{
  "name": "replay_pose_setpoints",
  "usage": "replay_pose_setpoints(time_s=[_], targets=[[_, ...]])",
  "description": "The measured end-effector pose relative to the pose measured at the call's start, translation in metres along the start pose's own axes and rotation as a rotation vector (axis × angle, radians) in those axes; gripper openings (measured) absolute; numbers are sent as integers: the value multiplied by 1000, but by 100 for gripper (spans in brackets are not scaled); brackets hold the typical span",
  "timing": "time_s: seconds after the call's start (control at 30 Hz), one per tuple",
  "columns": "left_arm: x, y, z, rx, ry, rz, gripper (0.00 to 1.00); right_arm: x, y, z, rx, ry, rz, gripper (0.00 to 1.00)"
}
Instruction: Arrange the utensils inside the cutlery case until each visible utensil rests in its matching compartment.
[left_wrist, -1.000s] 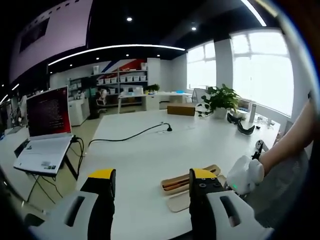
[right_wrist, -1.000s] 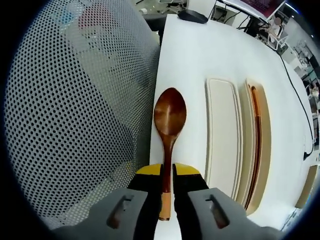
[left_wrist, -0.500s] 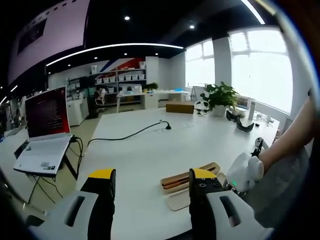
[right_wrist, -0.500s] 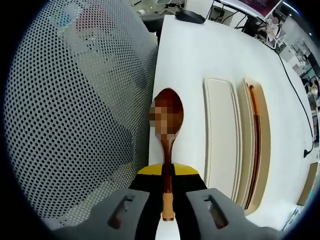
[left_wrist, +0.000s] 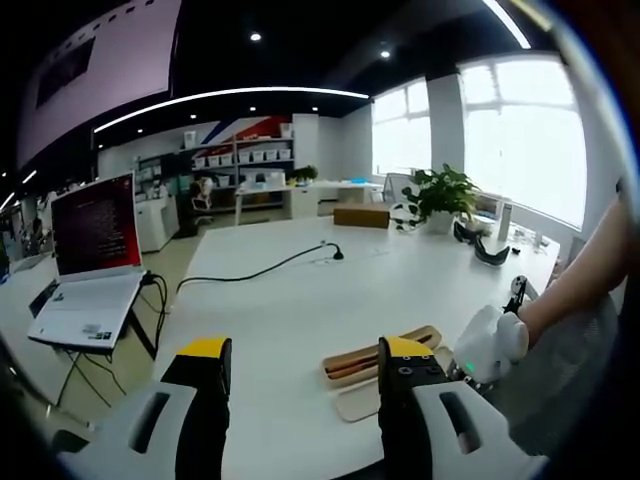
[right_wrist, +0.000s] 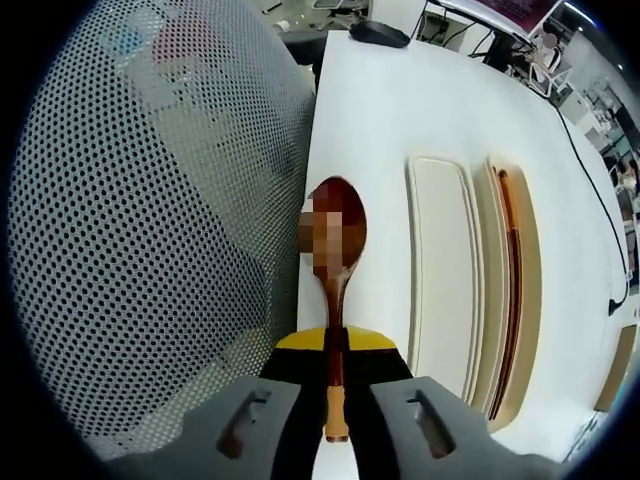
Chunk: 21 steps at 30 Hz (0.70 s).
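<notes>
In the right gripper view my right gripper (right_wrist: 335, 345) is shut on the handle of a dark wooden spoon (right_wrist: 335, 290), whose bowl points away over the white table's edge. Beside it to the right lie the beige case lid (right_wrist: 444, 270) and the cutlery case (right_wrist: 515, 290) with chopsticks (right_wrist: 513, 300) inside. In the left gripper view my left gripper (left_wrist: 300, 352) stands open above the table, well short of the cutlery case (left_wrist: 370, 362) and its lid (left_wrist: 358, 403). The right gripper's white body (left_wrist: 490, 345) shows beside them, held by a person's arm.
A mesh chair back (right_wrist: 140, 220) stands close left of the spoon. A black cable (left_wrist: 260, 272) runs across the white table (left_wrist: 300, 310). A laptop (left_wrist: 90, 260) sits on a stand at the left; a potted plant (left_wrist: 440, 200) and headset (left_wrist: 488, 250) lie at the far right.
The right gripper's jaws have closed fully on the spoon handle and the spoon has lifted slightly. The left gripper stays still.
</notes>
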<state>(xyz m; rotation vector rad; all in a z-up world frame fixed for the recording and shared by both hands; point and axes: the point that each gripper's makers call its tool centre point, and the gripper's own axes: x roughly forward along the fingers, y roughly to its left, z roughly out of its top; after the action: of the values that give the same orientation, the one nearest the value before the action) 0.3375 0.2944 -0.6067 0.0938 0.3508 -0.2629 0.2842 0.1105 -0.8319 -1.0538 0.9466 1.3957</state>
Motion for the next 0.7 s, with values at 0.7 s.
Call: replay_pose_setpoints(time_s=[0.7], targets=[[0,0,0,-4,2,4,61,-1,-4,-1,83,-26,5,0]])
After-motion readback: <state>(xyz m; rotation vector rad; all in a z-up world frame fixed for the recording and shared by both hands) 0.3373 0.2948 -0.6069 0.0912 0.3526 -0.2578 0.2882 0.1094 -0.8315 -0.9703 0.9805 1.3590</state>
